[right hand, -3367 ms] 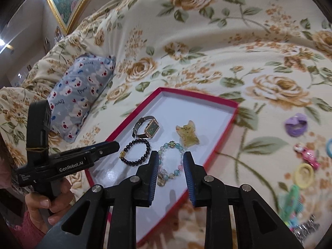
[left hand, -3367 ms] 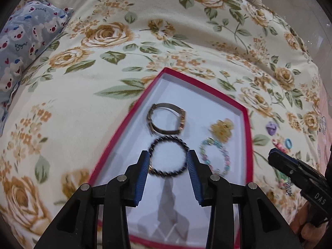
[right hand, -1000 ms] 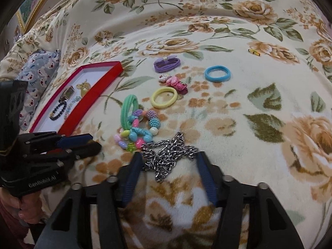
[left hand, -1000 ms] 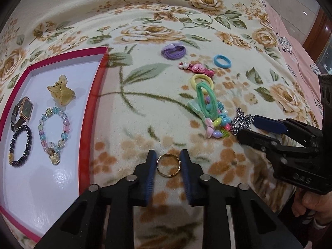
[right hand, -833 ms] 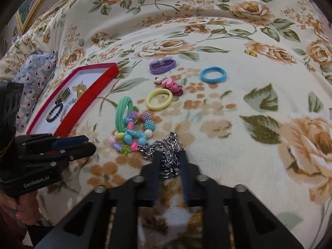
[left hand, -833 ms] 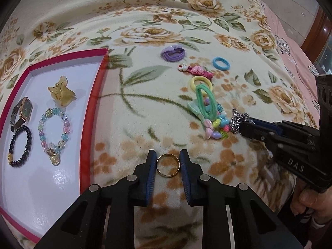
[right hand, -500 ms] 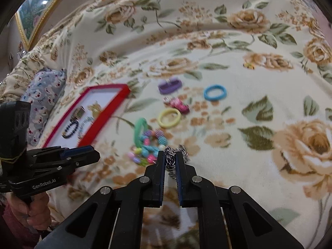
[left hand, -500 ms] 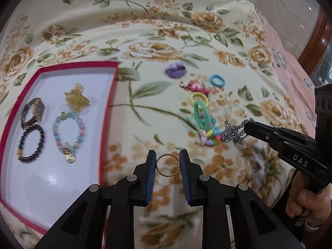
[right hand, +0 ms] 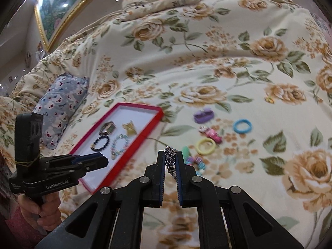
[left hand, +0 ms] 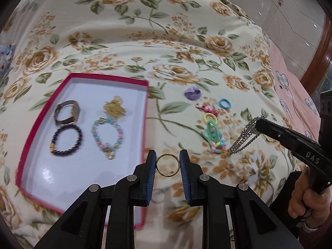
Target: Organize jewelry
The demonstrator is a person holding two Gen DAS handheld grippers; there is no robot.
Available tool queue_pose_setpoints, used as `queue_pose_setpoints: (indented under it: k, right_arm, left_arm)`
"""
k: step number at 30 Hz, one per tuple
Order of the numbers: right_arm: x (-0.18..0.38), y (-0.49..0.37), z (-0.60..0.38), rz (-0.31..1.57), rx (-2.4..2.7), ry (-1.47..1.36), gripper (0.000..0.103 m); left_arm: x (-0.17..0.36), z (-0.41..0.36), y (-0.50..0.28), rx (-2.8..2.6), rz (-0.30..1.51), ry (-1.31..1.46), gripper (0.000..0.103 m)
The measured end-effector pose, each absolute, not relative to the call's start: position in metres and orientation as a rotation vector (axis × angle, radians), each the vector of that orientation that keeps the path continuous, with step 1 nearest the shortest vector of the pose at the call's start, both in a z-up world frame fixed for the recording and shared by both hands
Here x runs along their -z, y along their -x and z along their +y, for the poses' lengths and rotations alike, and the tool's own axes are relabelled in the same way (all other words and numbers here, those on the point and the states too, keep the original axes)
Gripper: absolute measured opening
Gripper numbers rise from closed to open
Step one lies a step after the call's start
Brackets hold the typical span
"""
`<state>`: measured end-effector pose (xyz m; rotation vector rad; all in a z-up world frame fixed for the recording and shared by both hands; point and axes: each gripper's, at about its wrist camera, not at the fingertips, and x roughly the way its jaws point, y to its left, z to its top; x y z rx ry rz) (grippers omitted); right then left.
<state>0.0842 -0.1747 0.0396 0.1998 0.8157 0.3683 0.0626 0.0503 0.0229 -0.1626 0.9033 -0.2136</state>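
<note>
Above floral bedding both grippers tilt down — left gripper pinching gold ring, right gripper (jaws nearly shut) clamping chain.

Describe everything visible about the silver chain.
The silver chain looks like shiny metal curb links, bunched into a knot where the right claw pinches it between blue-lined fingers. In the left wrist view it hangs from that claw's tip in several loose strands, slanting down over the floral bedspread, with its low end beside the colourful bead cluster. Whether that end touches the bedspread cannot be told.
</note>
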Motion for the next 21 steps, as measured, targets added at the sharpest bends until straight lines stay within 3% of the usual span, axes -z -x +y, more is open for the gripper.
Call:
queue_pose_setpoints:
  k: [21]
  right_arm:
    - [-0.055,-0.103,-0.090,0.798,-0.578,-0.185,0.009]
  left_arm:
    - [-0.038,0.123,-0.033,0.059,0.858,0.247,0.022]
